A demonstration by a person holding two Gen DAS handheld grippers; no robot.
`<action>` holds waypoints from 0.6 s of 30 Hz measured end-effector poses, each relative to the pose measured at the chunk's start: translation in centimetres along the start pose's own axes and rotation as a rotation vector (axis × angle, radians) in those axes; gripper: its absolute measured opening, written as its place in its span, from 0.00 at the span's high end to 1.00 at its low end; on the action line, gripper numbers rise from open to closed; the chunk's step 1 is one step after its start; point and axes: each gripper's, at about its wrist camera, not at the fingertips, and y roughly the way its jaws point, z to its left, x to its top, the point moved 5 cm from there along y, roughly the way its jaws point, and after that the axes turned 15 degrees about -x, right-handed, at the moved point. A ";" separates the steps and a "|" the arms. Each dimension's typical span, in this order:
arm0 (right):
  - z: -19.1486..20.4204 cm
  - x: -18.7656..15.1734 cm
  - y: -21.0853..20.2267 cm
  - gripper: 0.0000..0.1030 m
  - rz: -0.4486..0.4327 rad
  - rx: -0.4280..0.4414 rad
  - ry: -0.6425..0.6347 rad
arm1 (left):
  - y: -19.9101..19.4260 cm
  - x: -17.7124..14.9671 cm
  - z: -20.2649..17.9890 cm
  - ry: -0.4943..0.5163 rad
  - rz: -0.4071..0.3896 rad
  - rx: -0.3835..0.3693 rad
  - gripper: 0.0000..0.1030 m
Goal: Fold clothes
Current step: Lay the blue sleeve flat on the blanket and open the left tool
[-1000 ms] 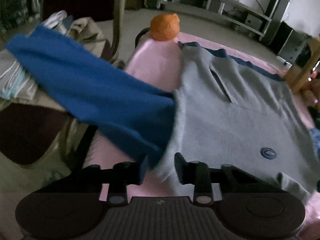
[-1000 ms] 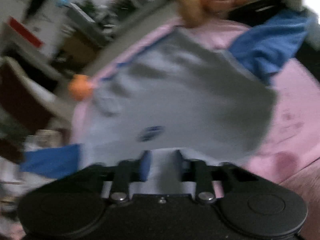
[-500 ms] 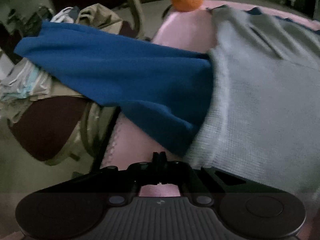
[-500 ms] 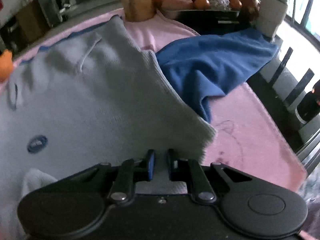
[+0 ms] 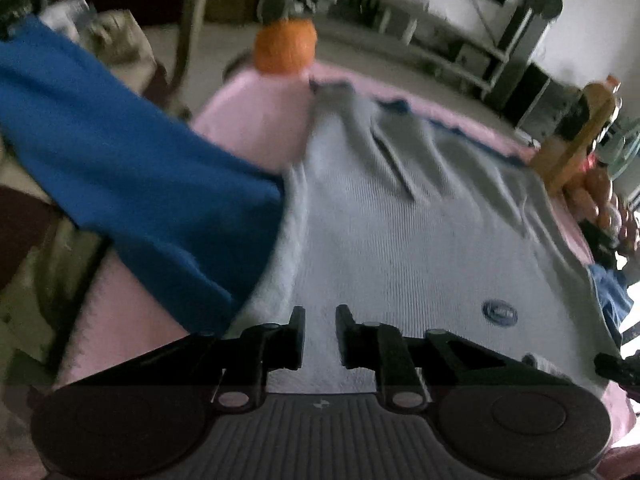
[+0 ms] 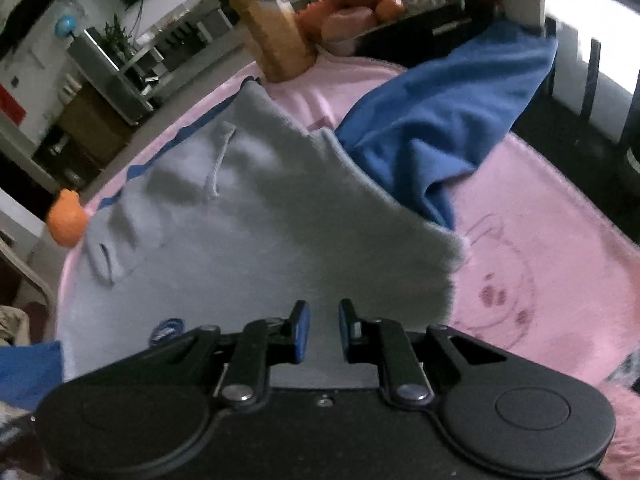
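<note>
On a pink blanket (image 5: 256, 120) covering the table, a grey sweater (image 5: 400, 240) lies spread flat, front up, with a small oval badge (image 5: 499, 312) near its lower hem. Blue sleeves run out from both sides: one sleeve (image 5: 120, 168) drapes off the table edge in the left wrist view, and the other (image 6: 440, 120) lies bunched on the blanket toward a fruit tray (image 6: 400, 8) in the right wrist view.

Left gripper (image 5: 320, 332): angled down over the grey hem, close to where the blue sleeve meets the body. Jaws are opening, with a narrow gap and grey fabric showing in it. Pads do not visibly press the cloth, so read as released.

Right gripper (image 6: 323, 330): angled down over the other end of the hem, near the sweater's lower corner (image 6: 444, 264). Jaws are opening too, with blue pads (image 6: 301, 332) a little apart and grey fabric between them. No clear pinch is seen.

Folds and wrinkles run across the upper chest, and a drawstring (image 6: 218, 164) lies loose near the collar. An orange ball (image 5: 285, 48) sits at the far blanket edge, just beyond the sweater's shoulder. A wooden block (image 6: 276, 28) stands near the collar, next to the tray. The left view is motion-blurred.
</note>
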 end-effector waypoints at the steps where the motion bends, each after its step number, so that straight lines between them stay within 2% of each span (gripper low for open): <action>1: 0.1 0.0 0.3 0.85 0.011 0.008 0.004 | 0.5 -0.3 0.6 -0.004 0.023 0.049 0.88; 2: 0.1 0.0 0.6 0.85 0.018 0.005 0.003 | 0.9 -0.7 1.2 -0.007 0.045 0.110 0.93; 3: 0.0 0.0 1.1 0.85 0.028 -0.021 -0.002 | 1.3 -1.0 1.9 -0.010 0.067 0.172 0.87; 4: -0.2 -0.1 1.6 0.85 0.041 -0.055 -0.010 | 1.5 -1.3 2.1 -0.004 0.077 0.202 0.87; 5: -0.3 -0.2 2.1 0.90 0.053 -0.088 -0.017 | 1.6 -1.4 2.2 0.006 0.083 0.222 0.87; 6: -0.6 -0.2 2.4 1.00 0.051 -0.117 -0.023 | 1.8 -1.6 2.3 0.015 0.089 0.241 0.87; 9: -0.8 -0.3 2.2 1.00 0.034 -0.174 -0.050 | 2.2 -2.1 2.6 0.043 0.107 0.301 0.87; 11: -0.8 -0.5 2.0 1.00 -0.004 -0.262 -0.081 | 2.4 -2.2 2.3 0.069 0.109 0.337 0.87; 13: -0.3 -0.8 1.9 1.00 -0.040 -0.328 -0.138 | 2.5 -2.2 2.1 0.091 0.105 0.337 0.87; 15: -0.2 -0.5 1.2 1.00 -0.046 -0.283 -0.128 | 2.1 -1.9 2.0 0.096 0.090 0.304 0.88; 16: -0.1 -0.4 0.8 0.96 -0.048 -0.254 -0.117 | 1.3 -1.5 1.5 0.103 0.069 0.274 0.88; 17: -0.1 -0.2 0.4 0.96 -0.050 -0.224 -0.107 | 0.3 -0.8 0.8 0.113 0.039 0.242 0.86; 18: -0.2 0.3 -0.6 0.95 -0.053 -0.161 -0.072 | -0.6 0.2 -0.1 0.124 0.000 0.217 0.81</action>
